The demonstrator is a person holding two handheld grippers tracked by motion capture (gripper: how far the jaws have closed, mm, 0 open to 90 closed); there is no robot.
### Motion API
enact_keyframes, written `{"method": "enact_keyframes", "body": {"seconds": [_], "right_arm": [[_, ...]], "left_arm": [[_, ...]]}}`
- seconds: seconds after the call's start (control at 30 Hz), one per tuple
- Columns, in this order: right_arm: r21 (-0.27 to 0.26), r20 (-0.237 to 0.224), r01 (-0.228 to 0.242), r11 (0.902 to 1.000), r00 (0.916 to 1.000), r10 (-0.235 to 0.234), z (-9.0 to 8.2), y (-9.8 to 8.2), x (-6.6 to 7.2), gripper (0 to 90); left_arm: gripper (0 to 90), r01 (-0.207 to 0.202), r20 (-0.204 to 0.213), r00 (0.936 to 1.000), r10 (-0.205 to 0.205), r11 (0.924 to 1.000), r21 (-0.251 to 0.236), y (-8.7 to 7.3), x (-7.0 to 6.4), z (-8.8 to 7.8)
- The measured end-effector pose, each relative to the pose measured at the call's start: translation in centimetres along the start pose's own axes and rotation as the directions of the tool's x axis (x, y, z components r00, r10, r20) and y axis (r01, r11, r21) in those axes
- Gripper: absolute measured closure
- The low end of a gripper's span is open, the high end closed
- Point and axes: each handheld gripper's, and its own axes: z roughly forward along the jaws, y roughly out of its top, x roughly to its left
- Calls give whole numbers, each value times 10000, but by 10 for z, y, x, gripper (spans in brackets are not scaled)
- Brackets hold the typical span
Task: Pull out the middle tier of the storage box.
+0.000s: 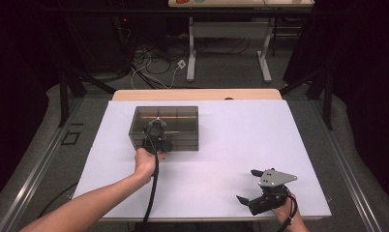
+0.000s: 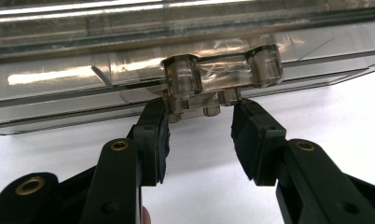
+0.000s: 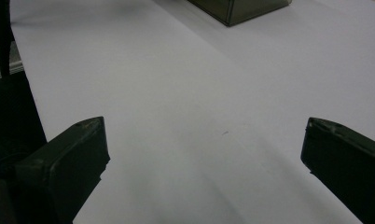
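Smoky clear plastic box, lid shut; left hand-held gripper jaws flank front latch, not pinching; right hand-held gripper open.

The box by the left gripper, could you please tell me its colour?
The box is see-through smoky brown-grey plastic, clearest in the high view.

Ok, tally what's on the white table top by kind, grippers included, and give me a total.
Clear smoky plastic box, with a latch on its front: 1
Black grippers: 2, the left gripper at the box's latch, the right gripper near the table's front edge
Total: 3
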Motion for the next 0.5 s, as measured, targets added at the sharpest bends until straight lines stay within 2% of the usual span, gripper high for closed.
{"method": "enact_keyframes", "body": {"seconds": [0.1, 0.43, 0.47, 0.5], "right_arm": [[-32, -11, 10, 10000, 10000, -10, 0, 0, 0, 1], [-1, -16, 26, 10000, 10000, -26, 0, 0, 0, 2], [-3, -16, 29, 10000, 10000, -29, 0, 0, 0, 2], [-1, -16, 39, 10000, 10000, -39, 0, 0, 0, 2]], "left_arm": [[568, 89, 99, 9999, -89, 10000, 4, 0, 1, 0], [576, -42, 157, 9999, 40, 9999, 113, 0, 3, 0], [598, 4, 150, 9999, -6, 9999, 133, -1, 4, 0], [676, 3, 109, 9999, -4, 9999, 102, -2, 5, 0]]}}
